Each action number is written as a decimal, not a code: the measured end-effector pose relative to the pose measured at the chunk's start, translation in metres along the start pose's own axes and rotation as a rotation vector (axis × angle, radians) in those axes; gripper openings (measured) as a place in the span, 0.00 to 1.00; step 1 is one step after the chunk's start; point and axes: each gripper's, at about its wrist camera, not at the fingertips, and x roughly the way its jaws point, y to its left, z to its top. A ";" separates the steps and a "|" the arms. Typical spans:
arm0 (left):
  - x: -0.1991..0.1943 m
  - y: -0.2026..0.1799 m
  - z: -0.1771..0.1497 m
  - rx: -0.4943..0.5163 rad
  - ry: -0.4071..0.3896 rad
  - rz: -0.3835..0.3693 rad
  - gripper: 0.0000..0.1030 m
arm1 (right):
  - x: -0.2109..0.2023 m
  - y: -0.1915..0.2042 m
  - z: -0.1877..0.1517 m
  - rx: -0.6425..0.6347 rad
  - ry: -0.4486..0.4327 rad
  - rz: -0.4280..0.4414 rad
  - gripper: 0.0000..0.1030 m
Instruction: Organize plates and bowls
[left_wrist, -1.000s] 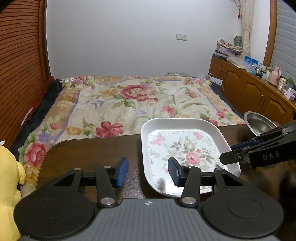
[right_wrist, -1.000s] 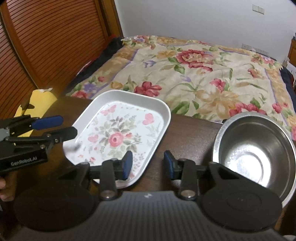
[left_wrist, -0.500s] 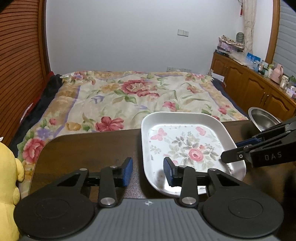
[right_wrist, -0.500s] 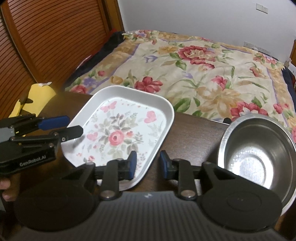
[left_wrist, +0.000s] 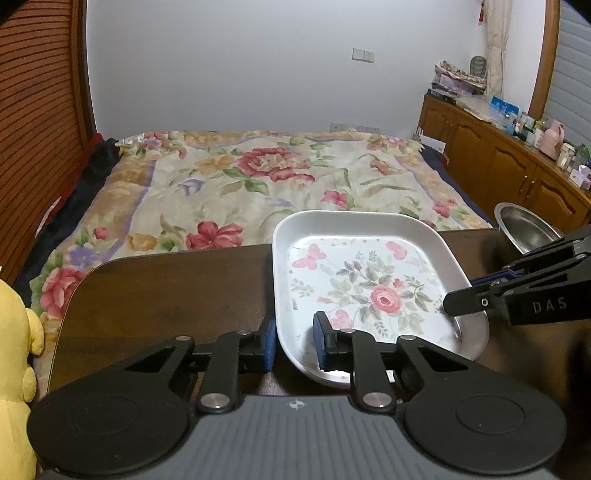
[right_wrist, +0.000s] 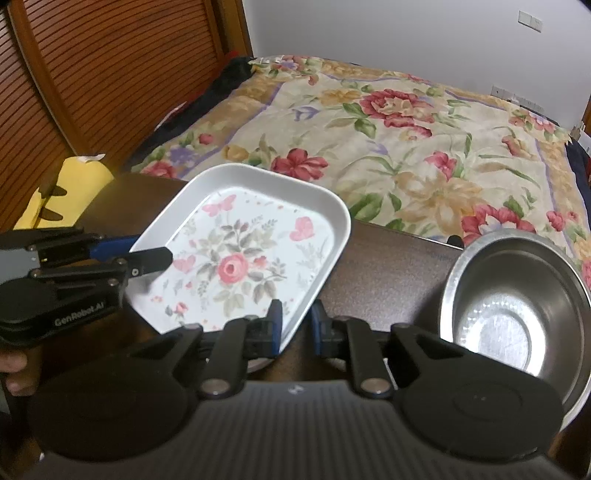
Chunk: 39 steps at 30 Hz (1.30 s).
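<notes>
Both grippers' jaws narrower than a second ago, left gripper and right gripper closing astride opposite plate rims.

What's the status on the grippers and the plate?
Left gripper and right gripper both closing astride opposite rims of the floral plate. Plate flat on the table. Steel bowl beside it, clear.

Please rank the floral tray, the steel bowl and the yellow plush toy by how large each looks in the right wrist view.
1. Floral tray, largest.
2. Steel bowl, close behind; nearer the camera and cut off by the frame, so unsure.
3. Yellow plush toy, smallest, only partly visible.
</notes>
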 end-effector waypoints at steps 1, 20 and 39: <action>-0.001 0.000 0.000 -0.002 0.004 -0.003 0.21 | 0.000 0.000 0.000 0.003 0.000 0.002 0.15; -0.101 -0.024 -0.003 0.017 -0.130 -0.007 0.21 | -0.065 0.007 -0.016 0.020 -0.129 0.055 0.13; -0.197 -0.061 -0.027 0.074 -0.246 0.006 0.21 | -0.148 0.018 -0.058 0.010 -0.281 0.091 0.13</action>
